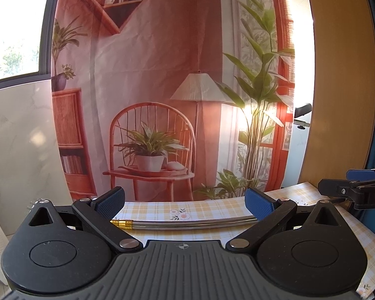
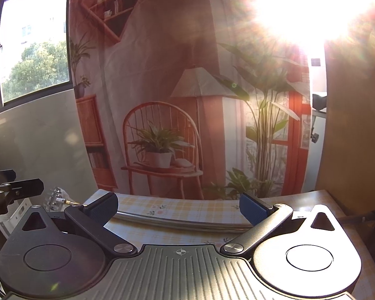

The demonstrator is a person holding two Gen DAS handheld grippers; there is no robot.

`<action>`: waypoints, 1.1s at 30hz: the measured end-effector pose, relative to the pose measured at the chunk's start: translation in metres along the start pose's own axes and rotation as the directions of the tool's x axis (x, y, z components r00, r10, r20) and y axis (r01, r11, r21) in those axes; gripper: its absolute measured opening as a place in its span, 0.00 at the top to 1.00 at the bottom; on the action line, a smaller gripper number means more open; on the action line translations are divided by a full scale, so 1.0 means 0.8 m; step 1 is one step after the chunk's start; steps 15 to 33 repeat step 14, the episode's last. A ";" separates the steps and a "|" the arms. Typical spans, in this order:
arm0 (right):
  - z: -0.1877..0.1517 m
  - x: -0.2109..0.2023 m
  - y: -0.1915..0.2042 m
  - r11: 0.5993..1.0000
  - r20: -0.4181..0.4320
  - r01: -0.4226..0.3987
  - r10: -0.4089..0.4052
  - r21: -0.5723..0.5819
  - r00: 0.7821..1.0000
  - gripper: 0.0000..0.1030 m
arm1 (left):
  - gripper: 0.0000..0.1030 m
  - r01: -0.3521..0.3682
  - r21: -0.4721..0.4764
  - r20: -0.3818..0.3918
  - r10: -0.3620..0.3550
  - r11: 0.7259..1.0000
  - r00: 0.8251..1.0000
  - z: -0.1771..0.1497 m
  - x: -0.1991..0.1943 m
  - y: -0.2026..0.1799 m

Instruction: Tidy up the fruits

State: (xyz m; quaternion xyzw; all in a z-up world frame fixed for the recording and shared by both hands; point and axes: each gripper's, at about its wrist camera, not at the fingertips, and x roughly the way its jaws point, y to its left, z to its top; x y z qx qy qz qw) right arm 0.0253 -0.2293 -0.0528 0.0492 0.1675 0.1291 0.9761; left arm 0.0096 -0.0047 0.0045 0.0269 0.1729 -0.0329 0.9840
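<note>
No fruit shows in either view. A metal tube (image 1: 187,223) with a brass tip lies across the checked tablecloth (image 1: 162,208) near the tabletop's far edge. Left gripper (image 1: 185,201) and right gripper (image 2: 178,206) hover above the tabletop, jaws spread wide, holding nothing. A printed backdrop (image 1: 162,87) hangs beyond the far edge.

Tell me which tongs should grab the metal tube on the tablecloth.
Right, probably: the right tongs stand open astride the middle of the metal tube; the left tongs cover only its gold-tipped end.
</note>
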 end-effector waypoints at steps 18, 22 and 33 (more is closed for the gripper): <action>-0.002 0.001 -0.002 1.000 -0.003 0.002 -0.002 0.000 1.000 0.00 | 0.00 0.005 -0.006 -0.001 -0.005 1.000 1.000 -0.001 0.000 0.001; -0.002 0.001 -0.002 1.000 -0.003 0.002 -0.002 0.000 1.000 0.00 | 0.00 0.005 -0.006 -0.001 -0.005 1.000 1.000 -0.001 0.000 0.001; -0.002 0.001 -0.002 1.000 -0.003 0.002 -0.002 0.000 1.000 0.00 | 0.00 0.005 -0.006 -0.001 -0.005 1.000 1.000 -0.001 0.000 0.001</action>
